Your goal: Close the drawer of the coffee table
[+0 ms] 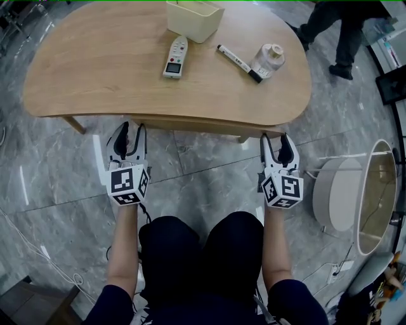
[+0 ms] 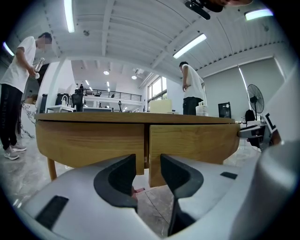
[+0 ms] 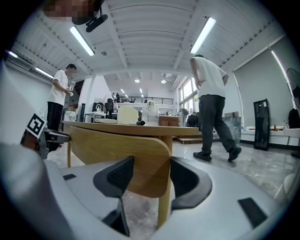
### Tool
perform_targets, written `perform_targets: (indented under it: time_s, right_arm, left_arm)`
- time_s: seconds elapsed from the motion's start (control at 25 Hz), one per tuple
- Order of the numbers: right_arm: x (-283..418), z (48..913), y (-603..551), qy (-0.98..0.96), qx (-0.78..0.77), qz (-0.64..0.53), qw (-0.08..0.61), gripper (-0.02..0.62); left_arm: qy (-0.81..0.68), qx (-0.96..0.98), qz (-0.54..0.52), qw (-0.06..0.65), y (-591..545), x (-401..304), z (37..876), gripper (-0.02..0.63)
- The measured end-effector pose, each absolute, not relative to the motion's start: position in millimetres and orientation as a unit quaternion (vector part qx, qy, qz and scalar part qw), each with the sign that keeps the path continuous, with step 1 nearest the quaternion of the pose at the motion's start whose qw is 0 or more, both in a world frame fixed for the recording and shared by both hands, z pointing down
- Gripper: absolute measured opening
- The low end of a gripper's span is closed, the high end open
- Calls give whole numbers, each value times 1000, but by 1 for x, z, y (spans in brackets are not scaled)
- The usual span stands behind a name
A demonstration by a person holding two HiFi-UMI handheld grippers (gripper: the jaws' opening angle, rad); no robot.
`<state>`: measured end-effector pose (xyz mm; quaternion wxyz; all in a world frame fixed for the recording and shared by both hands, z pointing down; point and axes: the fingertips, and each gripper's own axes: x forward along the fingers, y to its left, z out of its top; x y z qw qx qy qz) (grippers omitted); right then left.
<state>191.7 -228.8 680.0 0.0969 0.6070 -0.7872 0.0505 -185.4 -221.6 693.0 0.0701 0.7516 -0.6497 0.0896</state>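
Observation:
The wooden coffee table (image 1: 95, 76) has a drawer under its near edge. The drawer front (image 1: 203, 125) stands a little proud of the edge. My left gripper (image 1: 130, 130) is at the drawer's left end, open. In the left gripper view the left gripper (image 2: 147, 161) faces the seam between the fixed apron (image 2: 89, 143) and the drawer front (image 2: 192, 143), with nothing between its pads. My right gripper (image 1: 279, 141) is at the drawer's right end, open. The right gripper (image 3: 152, 164) frames the rounded end of the drawer front (image 3: 140, 154), just ahead of its fingertips.
On the tabletop lie a white remote (image 1: 176, 57), a marker (image 1: 238, 62), a white jar (image 1: 268, 60) and a cream box (image 1: 193, 19). A person (image 1: 336, 32) walks at the far right. A white round stand (image 1: 342, 193) is at my right. My knees (image 1: 203, 254) are below the grippers.

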Motion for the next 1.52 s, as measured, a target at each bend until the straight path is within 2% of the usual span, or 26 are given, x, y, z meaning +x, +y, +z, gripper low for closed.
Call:
perform_targets:
  time_s: [1.04,1.16,1.52]
  right_arm:
    - [192,681,-262,-777,618,78,85,256]
    - [192,680,-264,-777,618,79,85,256]
    - [194,685,-253,-783,611,84,83,256]
  left_arm:
    - [-669,734,94,76,-253,-186,693,152]
    - [-673,731,84,79,-255,-189,692,173]
    - [-655,749,71,71,-238,-181,682,175]
